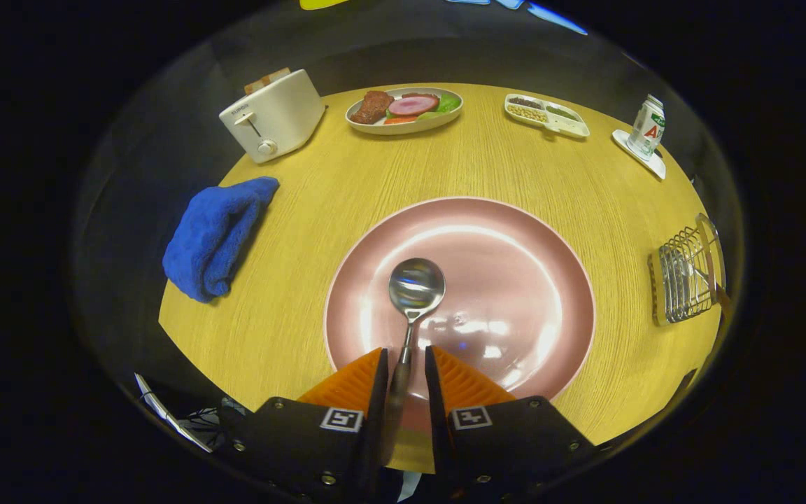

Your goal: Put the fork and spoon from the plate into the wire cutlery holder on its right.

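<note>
Spoon (413, 301): shiny metal bowl, dark handle, lying on plate (515, 238), bowl near plate centre, handle running back over near rim. Plate: pink, round, glossy, at near edge of table. Holder (683, 276): wire, with wooden base, at table's right edge, well apart from plate.

A: What is hidden from sight?
B: The lower handle of the spoon (413, 301) is covered by the gripper (403, 364) fingers.
A: Anything else?
B: The wire cutlery holder (686, 276) is distorted; its contents cannot be made out.
</note>
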